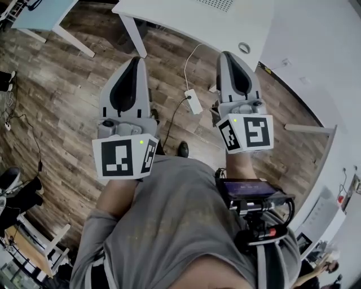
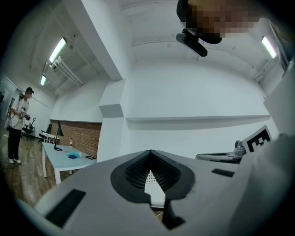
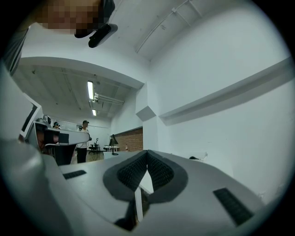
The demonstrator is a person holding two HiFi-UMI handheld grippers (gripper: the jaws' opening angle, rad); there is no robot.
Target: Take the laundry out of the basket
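Note:
No basket and no laundry show in any view. In the head view both grippers are held up close to the person's chest, over the wooden floor. My left gripper (image 1: pixel 135 60) points away from the body, its dark pads together and nothing between them. My right gripper (image 1: pixel 225 55) points the same way, shut and empty. In the left gripper view the left gripper (image 2: pixel 150 152) faces a white wall, its pads meeting at the tip. In the right gripper view the right gripper (image 3: pixel 146 152) also aims at a white wall, with its pads closed.
A white table (image 1: pixel 186 22) stands just ahead, and a pale blue one (image 1: pixel 39 14) at the far left. A white power adapter (image 1: pixel 192 101) with its cable lies on the floor. A person (image 2: pixel 18 124) stands far off beside a table (image 2: pixel 64 159).

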